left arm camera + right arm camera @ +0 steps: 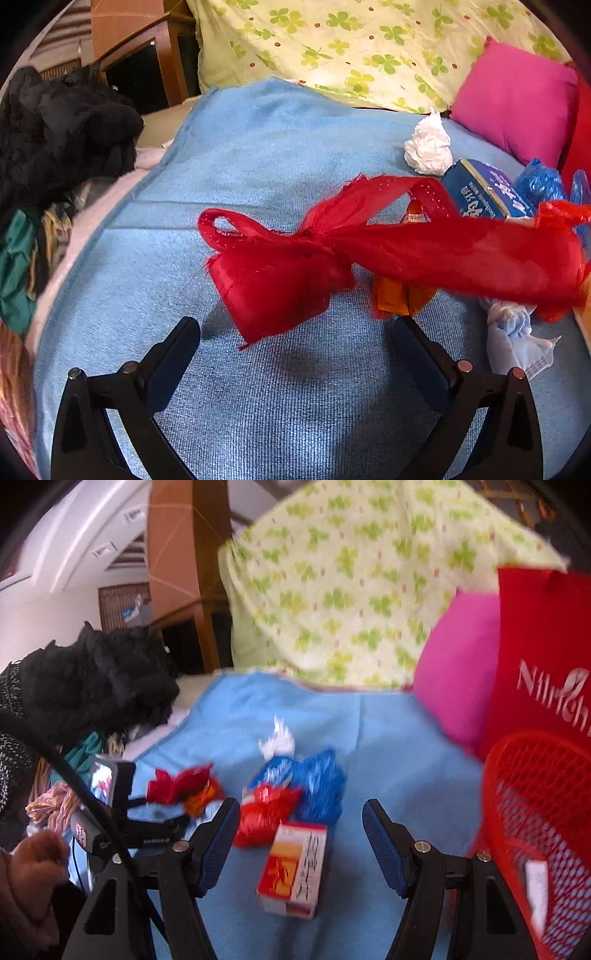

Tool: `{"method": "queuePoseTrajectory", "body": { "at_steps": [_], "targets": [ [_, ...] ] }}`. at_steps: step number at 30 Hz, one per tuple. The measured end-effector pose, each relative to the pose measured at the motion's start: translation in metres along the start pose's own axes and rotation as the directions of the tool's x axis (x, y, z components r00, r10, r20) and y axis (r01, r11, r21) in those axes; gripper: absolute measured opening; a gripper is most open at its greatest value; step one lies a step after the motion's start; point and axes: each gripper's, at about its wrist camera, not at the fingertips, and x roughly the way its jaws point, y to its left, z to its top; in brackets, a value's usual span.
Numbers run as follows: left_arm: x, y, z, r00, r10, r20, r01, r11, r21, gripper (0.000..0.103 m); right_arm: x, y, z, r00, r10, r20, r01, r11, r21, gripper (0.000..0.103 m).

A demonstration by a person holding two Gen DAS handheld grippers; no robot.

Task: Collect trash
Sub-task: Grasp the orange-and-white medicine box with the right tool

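Left gripper (295, 332): jaws wide apart, nothing in them, low over the blue blanket (258, 155).
Right gripper (301, 819): jaws wide, holding nothing.
Red ribbon (332, 243): just past the left fingers.
Small box (293, 871): lies between the right fingers, not touched.
Other trash: white paper ball (428, 146) far right, blue wrapper (317, 786) behind the box.
Red basket (543, 834): near right.
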Motion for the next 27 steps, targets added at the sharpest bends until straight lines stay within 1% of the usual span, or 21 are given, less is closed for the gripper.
{"method": "queuePoseTrajectory", "body": {
  "at_steps": [1,2,5,7,10,15,17,18,20,23,24,25,27],
  "targets": [
    [0.003,0.007,0.001,0.999,-0.044,-0.011,0.044,0.998,-0.033,0.103,0.007,-0.002,-0.001,0.999,0.004,-0.032,-0.004,1.0,0.017,0.072],
    [0.002,0.011,0.001,0.998,-0.069,-0.007,0.068,0.996,-0.051,0.103,0.012,-0.004,-0.002,0.998,0.008,-0.056,-0.006,0.999,0.032,0.072],
    [0.003,0.008,0.002,0.999,-0.048,-0.011,0.048,0.998,-0.034,0.103,0.028,-0.009,-0.006,0.991,0.004,-0.131,0.006,0.997,0.073,0.072],
    [0.002,0.008,0.002,0.999,-0.053,-0.009,0.053,0.998,-0.038,0.103,0.035,-0.014,-0.009,0.986,0.011,-0.164,0.007,0.994,0.107,0.072],
    [0.001,0.005,0.002,0.999,-0.035,-0.006,0.035,0.999,-0.026,0.103,0.041,-0.018,-0.011,0.983,0.022,-0.184,0.004,0.99,0.139,0.072],
    [0.003,0.007,0.001,0.999,-0.035,-0.005,0.035,0.999,-0.027,0.103,0.046,-0.011,-0.01,0.978,0.041,-0.205,-0.012,0.99,0.138,0.072],
    [0.004,0.008,0.001,0.999,-0.034,-0.006,0.034,0.999,-0.03,0.103,0.05,-0.004,-0.011,0.976,0.034,-0.217,-0.007,0.992,0.127,0.072],
    [0.003,0.007,0.0,1.0,-0.03,-0.008,0.03,0.999,-0.036,0.103,0.053,-0.001,-0.012,0.974,0.034,-0.224,-0.006,0.992,0.124,0.072],
    [-0.001,0.006,-0.002,1.0,-0.006,-0.024,0.004,0.997,-0.078,0.103,0.056,0.004,-0.013,0.972,0.029,-0.233,-0.001,0.993,0.119,0.072],
    [-0.013,0.0,-0.012,0.999,0.042,-0.034,-0.046,0.989,-0.14,0.103,0.064,0.007,-0.017,0.965,-0.007,-0.262,0.033,0.995,0.096,0.072],
    [-0.017,-0.002,-0.016,0.998,0.046,-0.031,-0.05,0.987,-0.15,0.103,0.068,0.008,-0.018,0.961,-0.017,-0.276,0.045,0.995,0.092,0.072],
    [-0.021,-0.004,-0.02,0.998,0.046,-0.029,-0.05,0.987,-0.152,0.103,0.072,0.008,-0.02,0.956,-0.028,-0.293,0.057,0.994,0.092,0.071],
    [-0.028,-0.012,-0.025,0.998,0.04,-0.038,-0.044,0.992,-0.116,0.103,0.078,0.005,-0.023,0.946,-0.039,-0.321,0.074,0.993,0.096,0.066]
  ]
}}
